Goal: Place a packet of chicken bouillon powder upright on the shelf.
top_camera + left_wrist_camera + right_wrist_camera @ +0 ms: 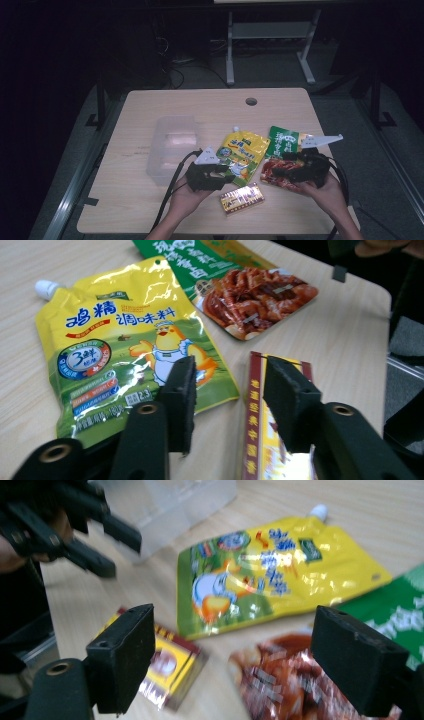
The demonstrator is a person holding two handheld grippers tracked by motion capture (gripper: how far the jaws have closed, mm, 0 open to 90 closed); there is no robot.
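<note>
Yellow pouch (243,152) with a white spout lies flat near the middle of the wooden table (150,200), its spout end pointing to the far side. Printed on it are a cartoon chick and blue lettering. The left gripper (227,176) hovers at the pouch's near edge, jaws apart with nothing between them; in the left gripper view one black pad (181,400) sits over the pouch's near right corner and the other over a small red and yellow packet (265,440). That packet (242,198) lies on the table just near of the pouch, close to the near edge.

To the right of the pouch lies a green and red packet (280,150), its green end far and its red end, with a picture of glazed meat, near. It touches or slightly overlaps the pouch's right edge. The right gripper (280,171) hangs over the red end of this packet, held in the person's right hand (327,192), its jaws spread wide and clamped on nothing; in the right gripper view the red end (280,685) shows between the two pads.

Left of the pouch stands a clear plastic box (170,147), just beside it. A round cable hole (251,101) sits in the table's far edge.
</note>
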